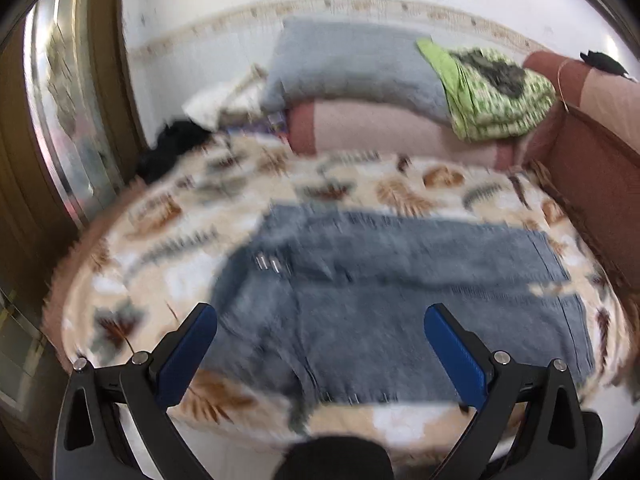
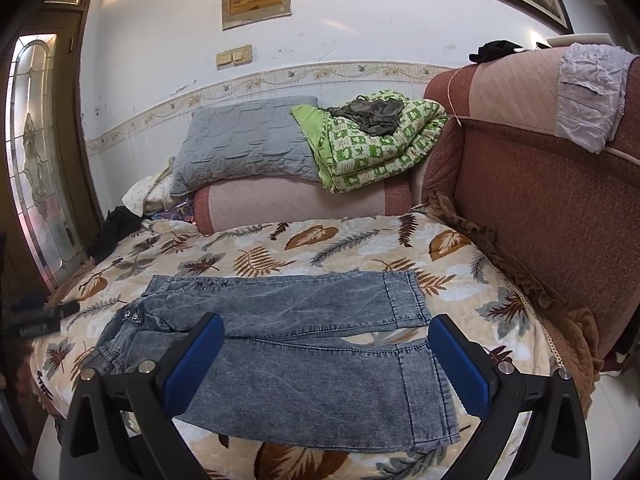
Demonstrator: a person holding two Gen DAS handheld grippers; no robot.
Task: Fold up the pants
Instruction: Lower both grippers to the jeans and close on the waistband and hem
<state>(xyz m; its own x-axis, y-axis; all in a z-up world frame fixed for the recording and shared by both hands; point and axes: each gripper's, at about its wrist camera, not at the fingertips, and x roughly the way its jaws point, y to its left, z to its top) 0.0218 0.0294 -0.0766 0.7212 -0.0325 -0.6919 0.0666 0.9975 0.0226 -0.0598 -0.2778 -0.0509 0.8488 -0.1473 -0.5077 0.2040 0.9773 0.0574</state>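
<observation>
No brand, label or legible writing appears on any item. The plaque on the wall carries marks too small to read.

At the far left stands a door with leaded glass. A black garment lies at the left edge of the leaf-print blanket. The pants, grey washed denim, lie flat and unfolded on this blanket. Their long axis runs left to right: waistband at left, leg cuffs at right, with both legs parallel and a narrow gap between them near the cuffs. Behind them, a grey pillow and a green patterned quilt rest on the sofa arm.

The left gripper hovers above the waist end, jaws apart, holding nothing; this view is motion-blurred. The right gripper hovers above the near leg, jaws apart, holding nothing
</observation>
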